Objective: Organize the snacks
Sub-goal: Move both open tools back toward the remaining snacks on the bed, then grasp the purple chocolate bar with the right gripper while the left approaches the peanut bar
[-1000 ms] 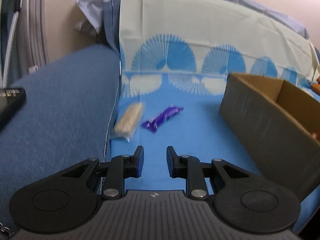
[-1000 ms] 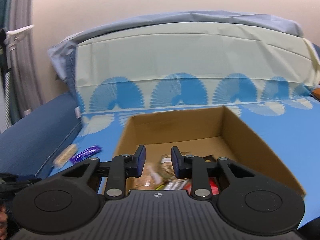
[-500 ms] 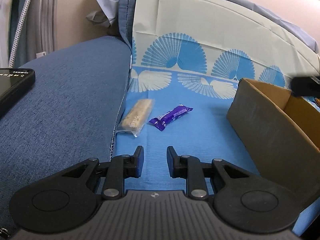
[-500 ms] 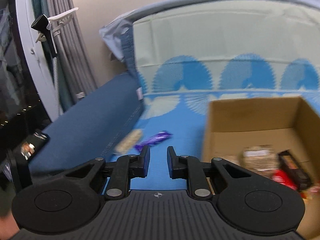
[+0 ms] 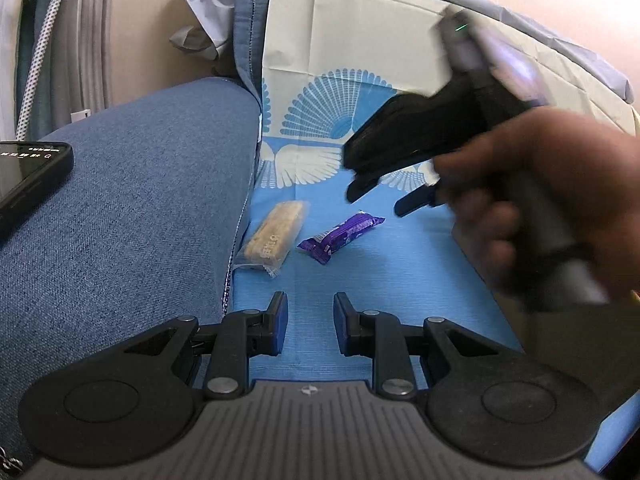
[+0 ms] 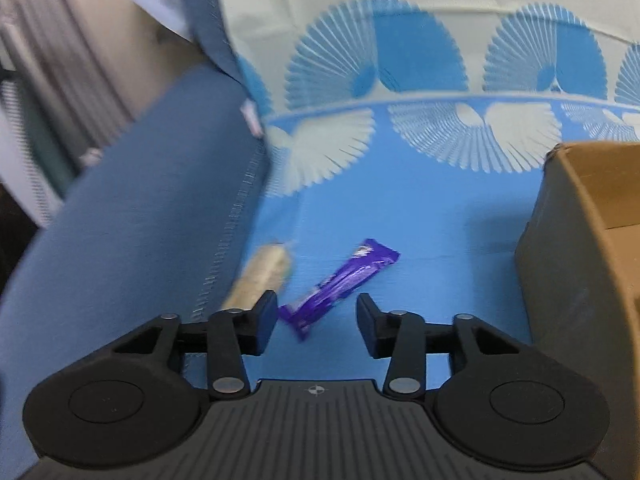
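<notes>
A purple snack bar lies on the blue patterned cloth, with a beige cereal bar to its left by the sofa edge. My right gripper is open and empty, low over the near end of the purple bar. In the left wrist view the purple bar and beige bar lie ahead of my left gripper, which is open and empty. The right gripper shows there above the purple bar, held by a hand. The cardboard box stands on the right.
A dark blue sofa cushion rises on the left, with a black phone on it. The cloth-covered backrest stands behind. Curtains hang at the far left.
My right gripper swung left from over the box to above the purple bar, dropped lower, and its jaws opened wider. It has come into the left wrist view. My left gripper barely moved.
</notes>
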`<state>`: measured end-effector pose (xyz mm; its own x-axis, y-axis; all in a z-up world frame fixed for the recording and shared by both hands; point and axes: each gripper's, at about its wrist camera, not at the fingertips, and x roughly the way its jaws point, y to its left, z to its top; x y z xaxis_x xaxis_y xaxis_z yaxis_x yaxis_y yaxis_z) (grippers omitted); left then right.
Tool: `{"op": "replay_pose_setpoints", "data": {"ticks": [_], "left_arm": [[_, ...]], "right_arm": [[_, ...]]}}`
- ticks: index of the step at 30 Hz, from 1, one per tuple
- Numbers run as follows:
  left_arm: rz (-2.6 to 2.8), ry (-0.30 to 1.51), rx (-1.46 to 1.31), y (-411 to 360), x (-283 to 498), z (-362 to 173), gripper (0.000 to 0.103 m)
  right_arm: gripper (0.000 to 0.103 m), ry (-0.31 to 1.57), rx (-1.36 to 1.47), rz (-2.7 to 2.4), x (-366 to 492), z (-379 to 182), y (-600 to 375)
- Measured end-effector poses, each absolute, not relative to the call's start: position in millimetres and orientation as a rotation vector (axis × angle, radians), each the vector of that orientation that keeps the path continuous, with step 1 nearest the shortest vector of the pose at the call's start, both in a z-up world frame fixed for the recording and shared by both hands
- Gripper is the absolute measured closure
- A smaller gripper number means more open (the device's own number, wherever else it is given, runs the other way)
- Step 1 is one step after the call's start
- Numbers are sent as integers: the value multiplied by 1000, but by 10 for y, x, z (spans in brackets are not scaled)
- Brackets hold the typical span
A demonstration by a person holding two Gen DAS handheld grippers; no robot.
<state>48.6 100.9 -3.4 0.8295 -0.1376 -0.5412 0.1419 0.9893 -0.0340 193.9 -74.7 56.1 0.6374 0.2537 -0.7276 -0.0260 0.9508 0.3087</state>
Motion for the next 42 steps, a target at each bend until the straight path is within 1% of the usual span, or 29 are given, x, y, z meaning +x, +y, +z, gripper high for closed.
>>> {"op": "replay_pose_setpoints", "data": {"ticks": [2,4,9,10,12,13,14,15,19,22,27,31,32,36,38,40,41,42], "left_arm": [[-153,573,8,1012,474,-34,75],[-156,574,8,1012,466,-34,75],[-164,573,12,1023,455,-31,75],[-166,574,12,1028,464,-34,75],[-167,575,14,1034,478,-33,75],[-166,576,16,1035,477,-36,75],[-165,578,19,1031,486,-35,75],[-161,582,25,1022,494,-35,75],[-123,581,40,974,555,-28,75],[-88,575,39,923,694,-48,69],[-3,606,35,841,1158,-154,63],[35,617,117,693,1622,-254,48],[46,621,154,647,1731,-287,47],[86,658,278,535,2099,-418,46],[86,688,344,496,2245,-512,44],[78,723,364,517,2349,-590,44],[77,727,355,548,2358,-614,49],[84,724,349,577,2357,-612,55]], "right_arm": [[45,902,269,124,2116,425,-691],[42,937,276,101,2269,302,-654],[41,1018,263,52,2553,47,-515],[43,1026,255,56,2582,13,-480],[55,1035,202,61,2640,-44,-403],[76,1033,178,59,2637,-60,-386],[85,1033,157,60,2621,-74,-387],[86,1036,144,63,2591,-88,-406],[87,997,86,91,2355,-46,-570],[87,967,103,90,2066,31,-713],[87,915,97,112,1482,205,-801],[87,903,95,144,1085,292,-873],[87,901,91,150,993,308,-889],[87,894,81,186,652,334,-898],[87,886,59,203,495,332,-893],[87,890,51,209,354,314,-898],[87,896,49,220,286,305,-893],[87,899,43,231,217,295,-882]]}}
